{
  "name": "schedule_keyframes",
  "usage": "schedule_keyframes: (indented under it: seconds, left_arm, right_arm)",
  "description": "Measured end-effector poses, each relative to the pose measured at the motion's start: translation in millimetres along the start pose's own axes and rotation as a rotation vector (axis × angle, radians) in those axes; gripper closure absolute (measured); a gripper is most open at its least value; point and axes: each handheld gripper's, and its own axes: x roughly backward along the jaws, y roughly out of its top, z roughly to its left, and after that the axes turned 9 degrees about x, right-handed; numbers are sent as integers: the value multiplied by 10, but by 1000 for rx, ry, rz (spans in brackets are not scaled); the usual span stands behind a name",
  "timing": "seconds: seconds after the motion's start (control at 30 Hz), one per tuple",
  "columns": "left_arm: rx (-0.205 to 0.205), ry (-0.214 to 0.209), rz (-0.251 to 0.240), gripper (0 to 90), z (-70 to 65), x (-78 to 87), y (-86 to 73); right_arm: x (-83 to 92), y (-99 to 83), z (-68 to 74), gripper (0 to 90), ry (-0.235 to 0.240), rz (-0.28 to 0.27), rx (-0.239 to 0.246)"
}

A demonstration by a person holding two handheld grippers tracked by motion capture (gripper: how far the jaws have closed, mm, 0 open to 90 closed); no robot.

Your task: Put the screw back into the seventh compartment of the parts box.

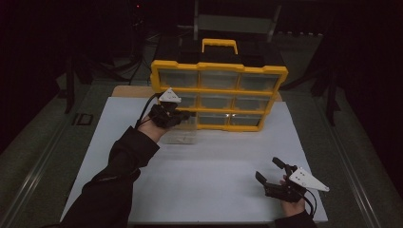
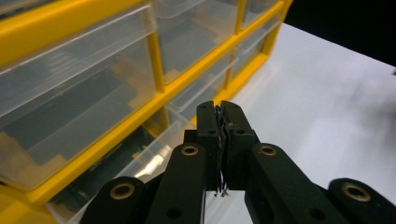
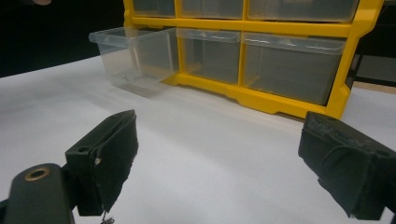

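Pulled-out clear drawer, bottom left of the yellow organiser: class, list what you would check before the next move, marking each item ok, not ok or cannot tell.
1. Pulled-out drawer is out of its slot and upright: ok.
2. Other drawers of the yellow organiser sit closed: ok.
3. Left gripper is at the drawer, jaws together: ok.
4. Whether those jaws actually pinch the drawer's rim: cannot tell.
5. Right gripper is open and resting apart on the white tabletop: ok.
6. Drawer contents: cannot tell, too faint.
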Motion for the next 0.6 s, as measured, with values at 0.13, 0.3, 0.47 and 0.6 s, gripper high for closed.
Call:
schedule_keyframes:
  seconds: [0.13, 0.3, 0.47, 0.6]
  left_arm:
    - [18, 24, -6, 863, 25, -45, -7]
    - [44, 38, 7, 862, 60, -116, -39]
    - [64, 51, 27, 862, 92, -191, -104]
    - [70, 54, 44, 862, 102, -238, -146]
  right_arm:
    - [-1, 1, 0, 117, 1, -2, 2]
    - [0, 1, 0, 117, 1, -2, 2]
    - [0, -1, -2, 117, 2, -1, 0]
    - [-1, 0, 0, 117, 2, -2, 1]
